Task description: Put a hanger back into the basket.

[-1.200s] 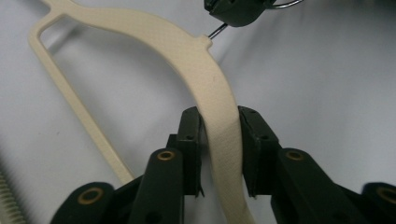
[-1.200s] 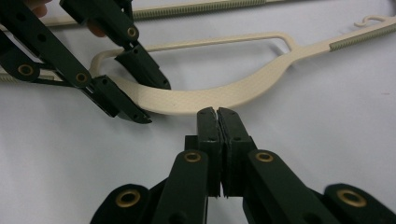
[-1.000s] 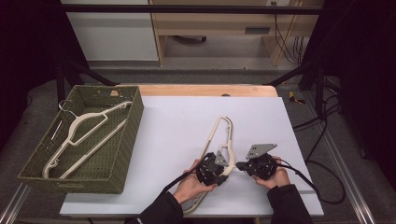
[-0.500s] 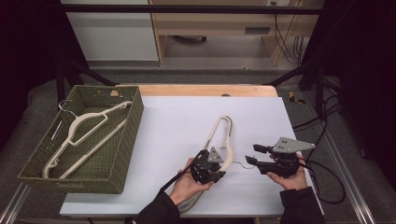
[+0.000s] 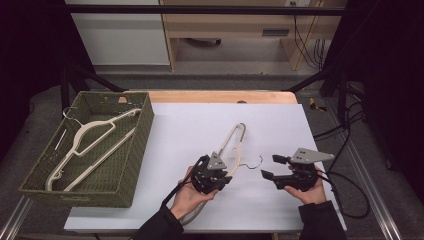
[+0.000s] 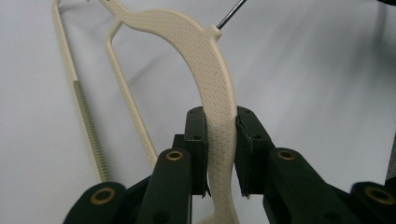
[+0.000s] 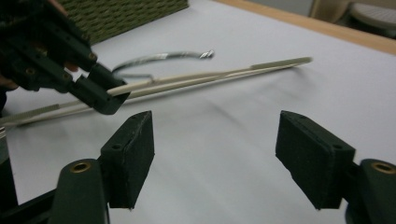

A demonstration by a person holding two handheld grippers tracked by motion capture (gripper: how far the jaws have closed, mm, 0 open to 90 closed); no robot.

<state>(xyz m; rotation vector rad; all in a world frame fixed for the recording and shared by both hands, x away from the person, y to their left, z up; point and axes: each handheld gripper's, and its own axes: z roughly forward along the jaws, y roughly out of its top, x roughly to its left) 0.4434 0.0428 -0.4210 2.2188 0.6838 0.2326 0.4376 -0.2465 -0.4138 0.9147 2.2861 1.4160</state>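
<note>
A cream plastic hanger (image 5: pixel 231 142) with a metal hook (image 5: pixel 252 164) lies across the white table, one end pointing toward the far side. My left gripper (image 5: pixel 222 181) is shut on its shoulder; in the left gripper view the textured cream arm (image 6: pixel 219 116) is pinched between the two black pads. My right gripper (image 5: pixel 270 167) hovers to the right of the hook, apart from it, jaws wide open and empty (image 7: pixel 215 158). From the right gripper view the hanger (image 7: pixel 210 77) and its hook (image 7: pixel 159 58) lie ahead, with the left gripper (image 7: pixel 100 95) on them.
A green woven basket (image 5: pixel 127 165) stands at the table's left, holding another cream hanger (image 5: pixel 90 137). A wooden strip (image 5: pixel 220 96) borders the far edge. Cables (image 5: pixel 350 195) trail off the right side of the table.
My right gripper has let go near the hanger, moved right and opened wide. The hanger has shifted slightly with the left gripper, its hook now lying free.
</note>
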